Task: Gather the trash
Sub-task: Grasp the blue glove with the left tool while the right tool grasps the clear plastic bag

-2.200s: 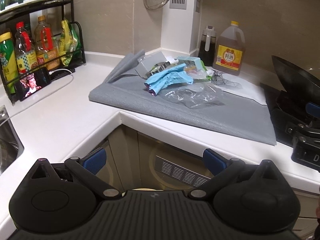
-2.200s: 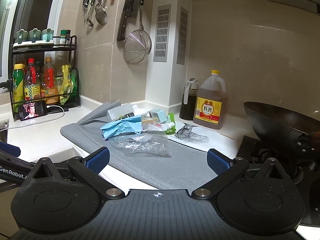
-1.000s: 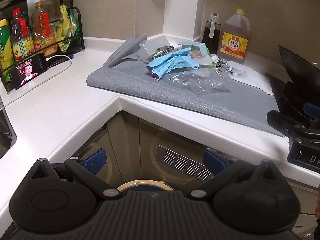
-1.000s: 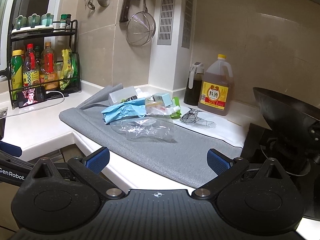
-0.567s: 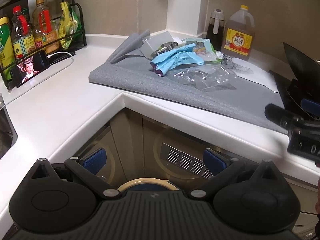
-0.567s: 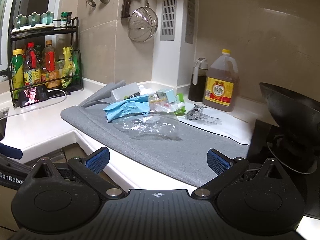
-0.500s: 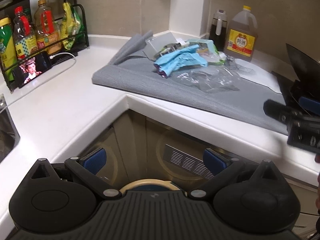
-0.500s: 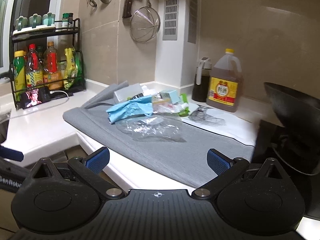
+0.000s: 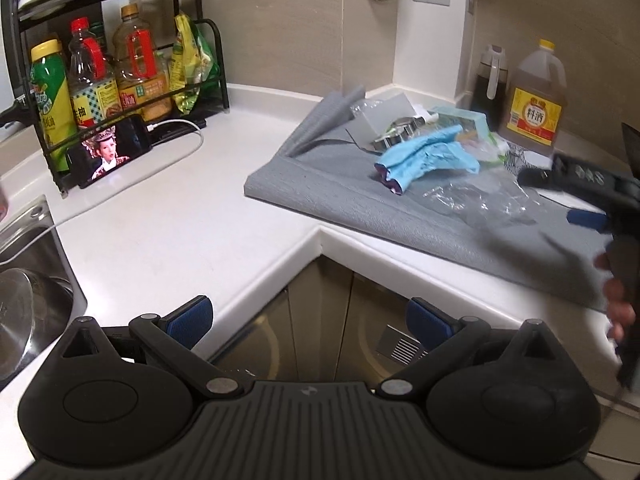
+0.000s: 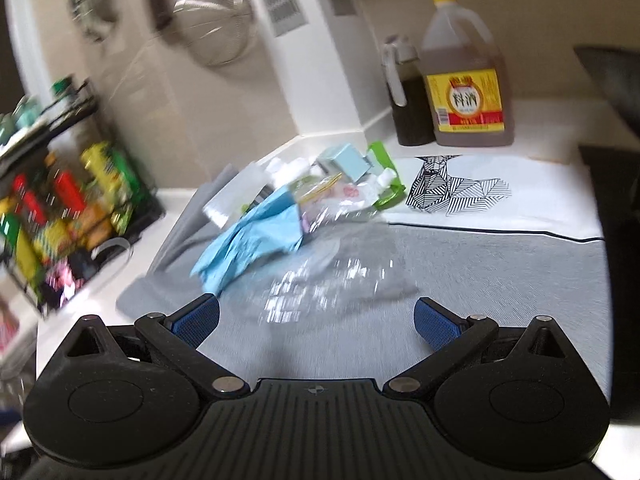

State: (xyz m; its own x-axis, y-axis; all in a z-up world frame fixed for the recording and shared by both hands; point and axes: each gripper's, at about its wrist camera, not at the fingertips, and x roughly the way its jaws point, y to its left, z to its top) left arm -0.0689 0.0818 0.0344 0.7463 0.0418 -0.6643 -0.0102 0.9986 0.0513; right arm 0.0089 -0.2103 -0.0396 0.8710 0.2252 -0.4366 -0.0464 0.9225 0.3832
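The right gripper (image 10: 316,316) hovers over the grey mat (image 10: 500,280), jaws spread wide and empty. Just ahead lie clear crumpled plastic (image 10: 328,280), a blue glove (image 10: 248,240) and small packaging.

A white countertop (image 9: 168,216) is carrying a grey mat (image 9: 360,200), a black bottle rack (image 9: 120,40), a phone (image 9: 110,152), 1 oil jug (image 10: 464,80) and a dark bottle (image 10: 408,108).

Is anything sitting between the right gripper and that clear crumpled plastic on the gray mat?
Nothing visible does. The right gripper is open just short of the clear plastic, with only bare gray mat between them. The blue glove lies behind and to the left, off the approach line.
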